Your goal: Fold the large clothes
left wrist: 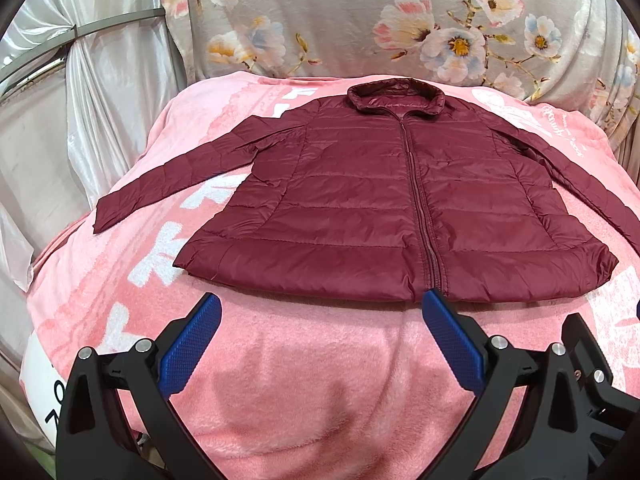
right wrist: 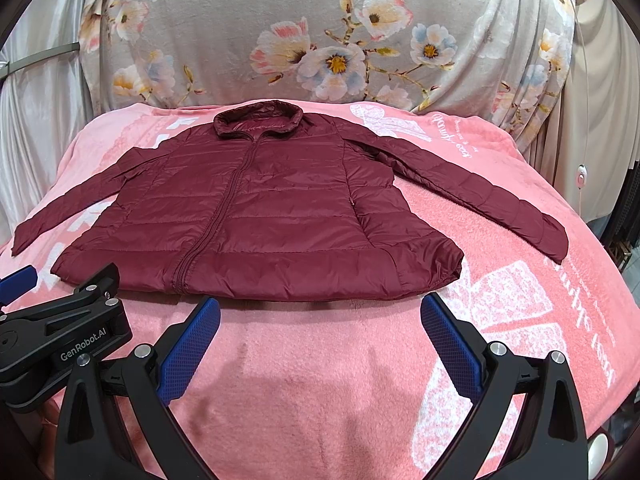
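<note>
A dark red quilted jacket [left wrist: 360,200] lies flat and zipped on a pink blanket [left wrist: 304,380], collar away from me, both sleeves spread out to the sides. It also shows in the right wrist view [right wrist: 256,216]. My left gripper [left wrist: 320,304] is open and empty, held just short of the jacket's hem near the zipper's bottom end. My right gripper [right wrist: 320,308] is open and empty, just short of the hem's right half. The left gripper's body [right wrist: 60,320] shows at the left of the right wrist view.
The pink blanket [right wrist: 320,400] covers a raised surface. A grey floral cloth [left wrist: 400,20] hangs behind it. Pale curtains [left wrist: 60,120] hang at the left. A white cord with a pink switch [right wrist: 581,174] hangs at the right.
</note>
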